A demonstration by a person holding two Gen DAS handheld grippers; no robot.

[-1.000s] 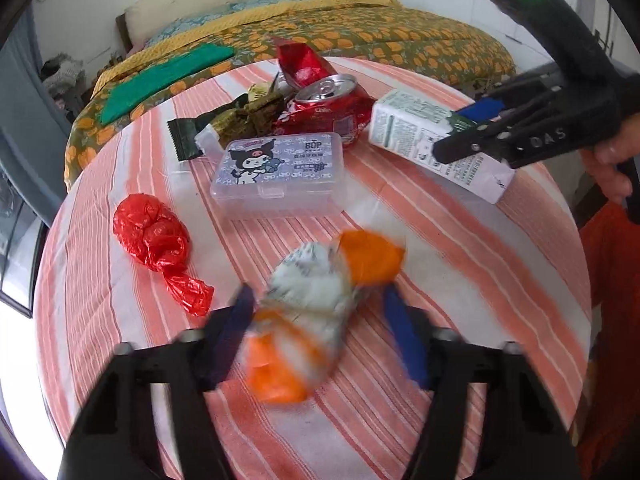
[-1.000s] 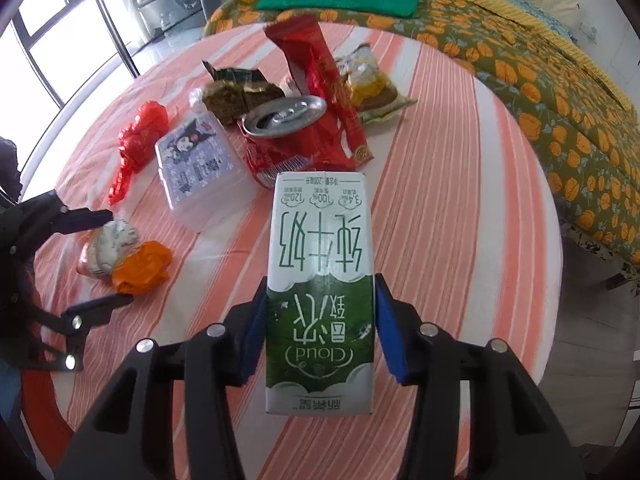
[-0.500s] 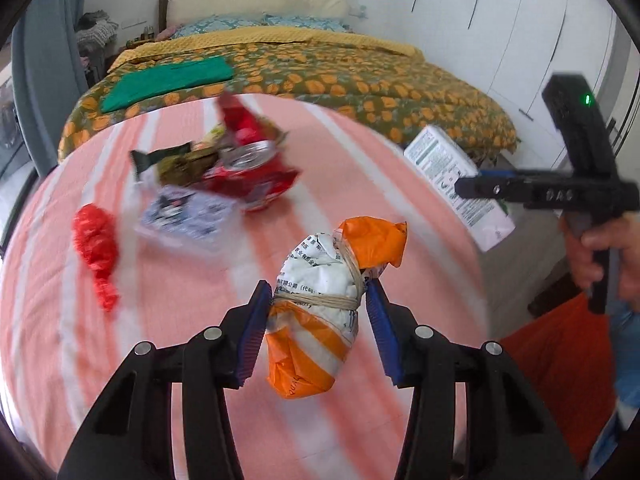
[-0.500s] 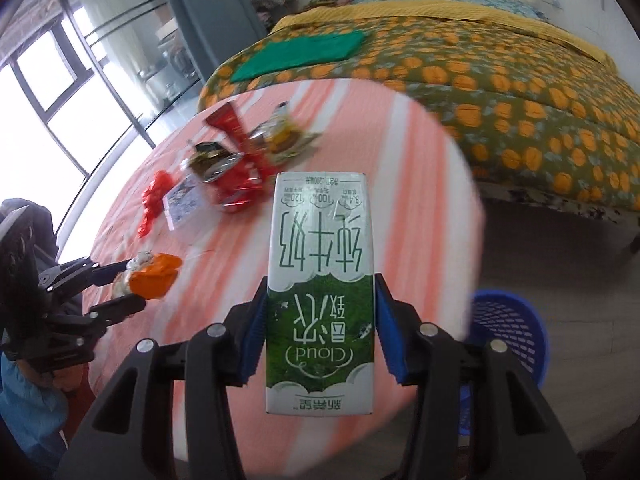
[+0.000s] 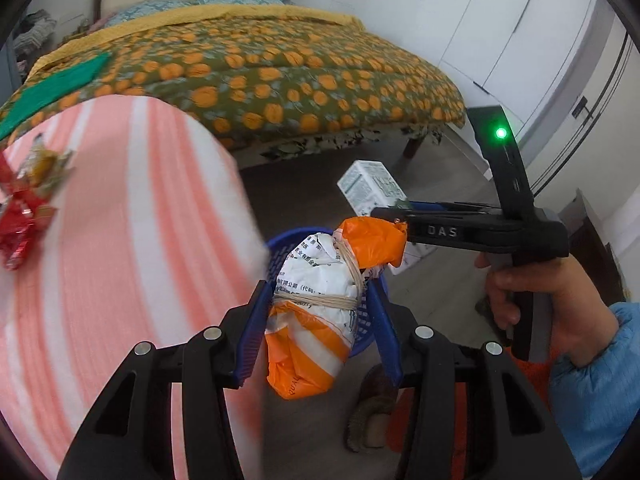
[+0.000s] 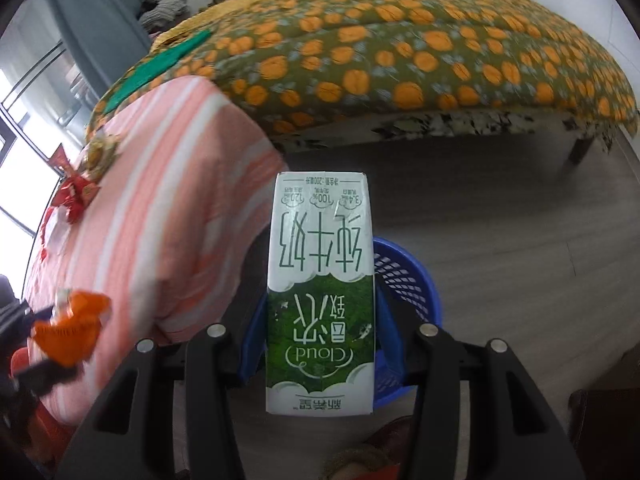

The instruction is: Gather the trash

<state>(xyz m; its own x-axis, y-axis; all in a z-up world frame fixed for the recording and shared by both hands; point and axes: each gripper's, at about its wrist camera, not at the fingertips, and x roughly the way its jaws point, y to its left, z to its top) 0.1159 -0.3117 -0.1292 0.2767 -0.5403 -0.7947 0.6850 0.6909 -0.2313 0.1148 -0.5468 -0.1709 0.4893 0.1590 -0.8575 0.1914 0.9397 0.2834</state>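
Left claw [image 5: 318, 332] grips the bundle [image 5: 316, 312] by its middle, right claw [image 6: 320, 328] clamps the carton [image 6: 320, 296] lengthwise. Both hang off the bench [image 5: 120, 240], the basket [image 6: 404, 280] just below and ahead (ready, I judge, for dropping).

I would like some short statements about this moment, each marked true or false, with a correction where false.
1. The left gripper holds an orange-and-white plastic bundle tied with rubber bands. True.
2. The right gripper holds a red crushed can. False: it holds a green-and-white milk carton.
3. A blue plastic mesh basket stands on the floor beside the pink-striped round table. True.
4. The carton already lies inside the basket. False: it is between the jaws.
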